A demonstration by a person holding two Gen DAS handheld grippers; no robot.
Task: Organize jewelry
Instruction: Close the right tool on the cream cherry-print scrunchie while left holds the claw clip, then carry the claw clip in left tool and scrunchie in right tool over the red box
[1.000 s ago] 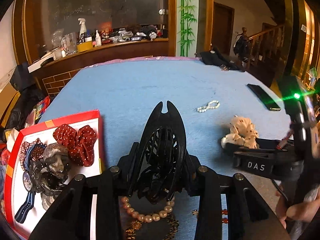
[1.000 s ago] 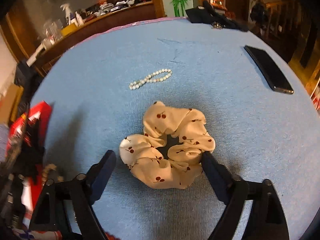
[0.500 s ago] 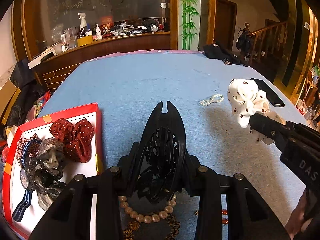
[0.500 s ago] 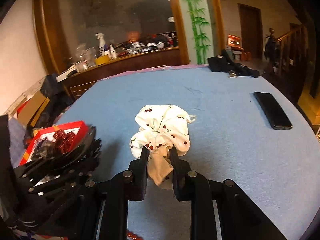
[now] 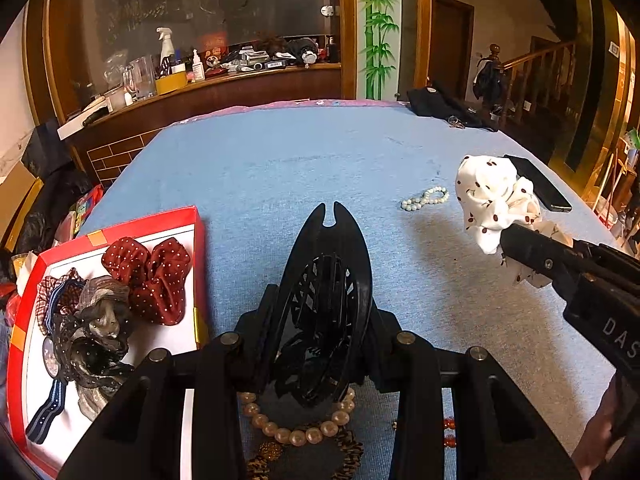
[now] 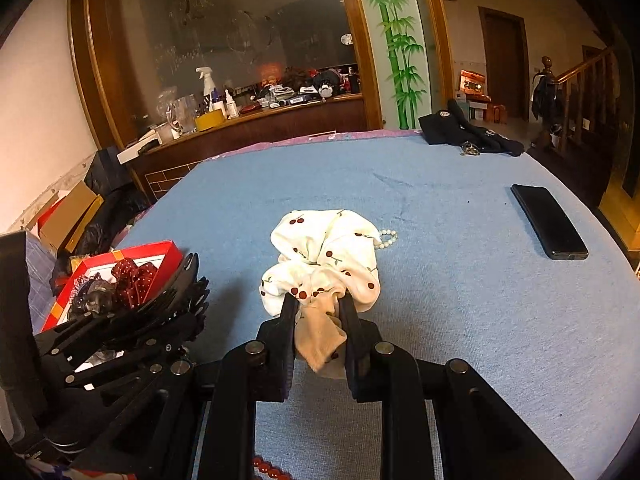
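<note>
Pinching a cherry-print scrunchie (image 6: 320, 256) in the right hand-held gripper (image 6: 318, 312), jaws clamped on a gathered fold of fabric, most of the ring bunching up beyond the tips and clear of the blue tabletop (image 6: 460, 320). Gripping a black claw hair clip (image 5: 324, 304) in the left hand-held gripper (image 5: 320, 344), jaws closed against its sides, long axis running straight ahead with the notched tip pointing away over the tabletop. Judging the scrunchie soft, light and floppy, no fixed axis, safe to take by any fold; judging the clip stiff, springy and smooth, best held across its broad middle. Leaving a pearl bracelet (image 5: 425, 198) lying beyond, and a red tray (image 5: 160, 216) of scrunchies to the left.
</note>
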